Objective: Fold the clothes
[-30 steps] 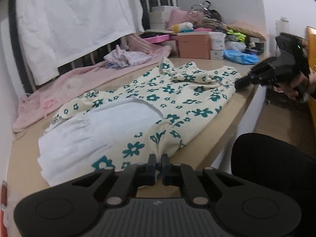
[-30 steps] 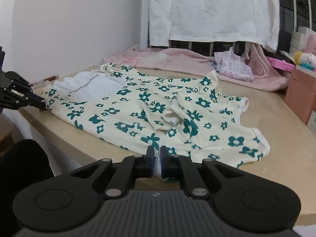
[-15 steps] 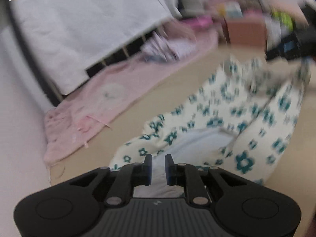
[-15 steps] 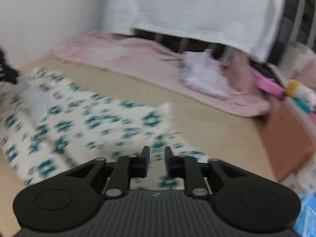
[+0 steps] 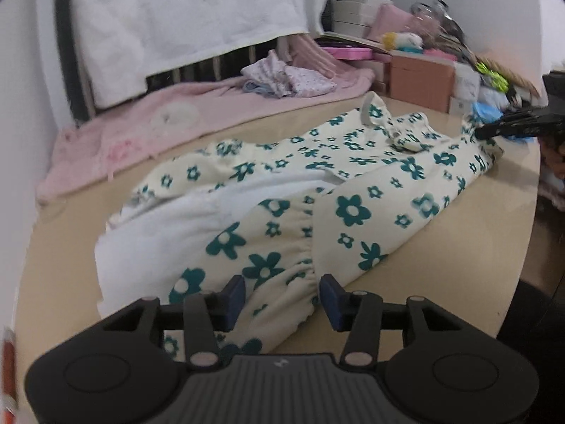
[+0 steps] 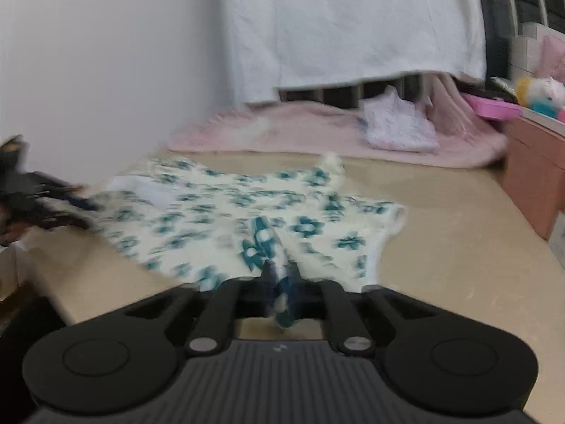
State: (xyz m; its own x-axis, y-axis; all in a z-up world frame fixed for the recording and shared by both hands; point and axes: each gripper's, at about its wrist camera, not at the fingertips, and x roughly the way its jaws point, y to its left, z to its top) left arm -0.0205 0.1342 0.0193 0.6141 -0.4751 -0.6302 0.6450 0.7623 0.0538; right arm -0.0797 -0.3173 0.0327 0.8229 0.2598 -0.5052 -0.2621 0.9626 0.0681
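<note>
On the beige table (image 5: pixel 459 265), a cream garment with teal flowers (image 5: pixel 353 183) lies spread lengthwise, its white inner lining (image 5: pixel 169 233) exposed at the near end in the left wrist view. The left gripper (image 5: pixel 282 296) sits at that near end. Its jaws are opening; the blue pads (image 5: pixel 235 293) stand apart on either side of the gathered hem, and the fabric lies between them without being pressed. The right gripper (image 6: pixel 280 275) is at the opposite end of the garment. Its jaws are nearly closed on a fold of the flowered cloth, which passes between the pads and hangs below them. In the left wrist view this gripper appears at the far right edge, its tip meeting the garment corner. In the right wrist view, the left gripper appears blurred at the far left edge of the table.

Behind the garment, a pink blanket (image 5: pixel 141 130) lies along the table's rear edge, with a small folded patterned cloth (image 5: pixel 286 77) resting on it. A white quilted sheet (image 5: pixel 183 17) hangs above the blanket. Stacked boxes (image 5: pixel 420 81) occupy the far right corner of the table.
</note>
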